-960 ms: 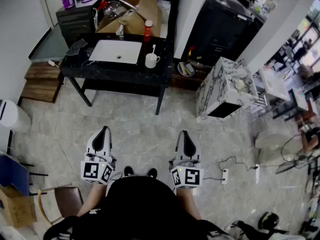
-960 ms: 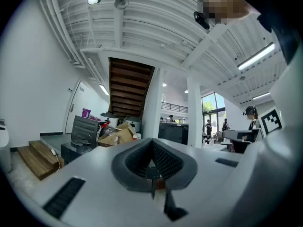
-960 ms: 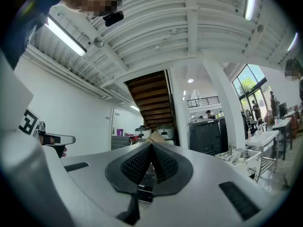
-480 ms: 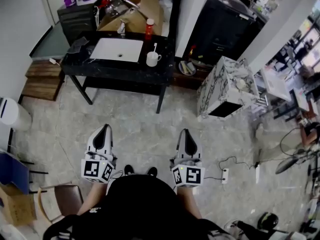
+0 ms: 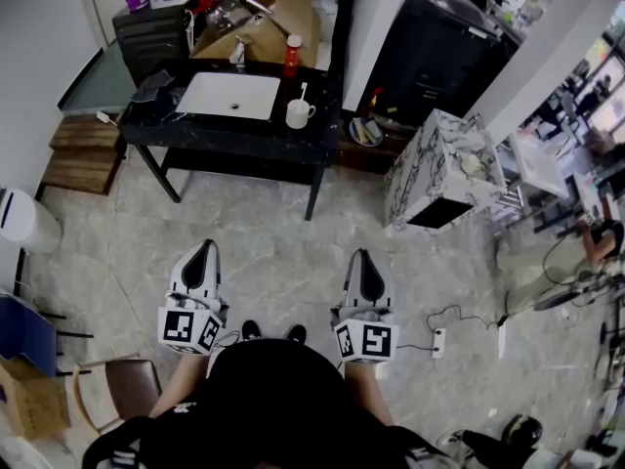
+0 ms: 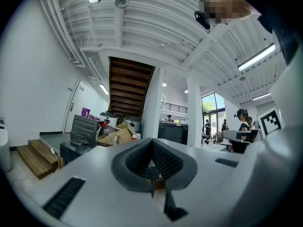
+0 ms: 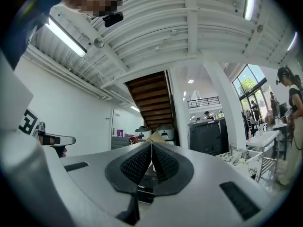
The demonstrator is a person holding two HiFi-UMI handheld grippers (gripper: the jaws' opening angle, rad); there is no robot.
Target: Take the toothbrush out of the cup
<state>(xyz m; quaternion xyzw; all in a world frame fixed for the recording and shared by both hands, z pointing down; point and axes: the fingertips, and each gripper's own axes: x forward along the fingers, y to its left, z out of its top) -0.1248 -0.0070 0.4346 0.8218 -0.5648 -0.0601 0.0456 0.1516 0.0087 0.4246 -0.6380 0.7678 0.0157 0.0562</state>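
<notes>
**Both grippers clenched and empty, cup well ahead of the jaws**

The left gripper (image 5: 202, 253) and the right gripper (image 5: 363, 259) are held side by side, pointing forward over the stone floor (image 5: 283, 252). In the left gripper view the ribbed pads (image 6: 163, 161) are seen pressed together at the tips, with nothing gripped between them. In the right gripper view the pads (image 7: 136, 163) are likewise clamped together on nothing.

The white cup (image 5: 297, 116) is seen in the head view well ahead of both sets of jaws, standing on the black table (image 5: 244, 140). The toothbrush (image 5: 302, 94) is seen standing in the cup, its top sticking up above the rim. The cup is placed just beside the white sink (image 5: 229, 96), on the side nearer the right jaws. A red bottle (image 5: 290, 55) is set beyond the cup.
</notes>
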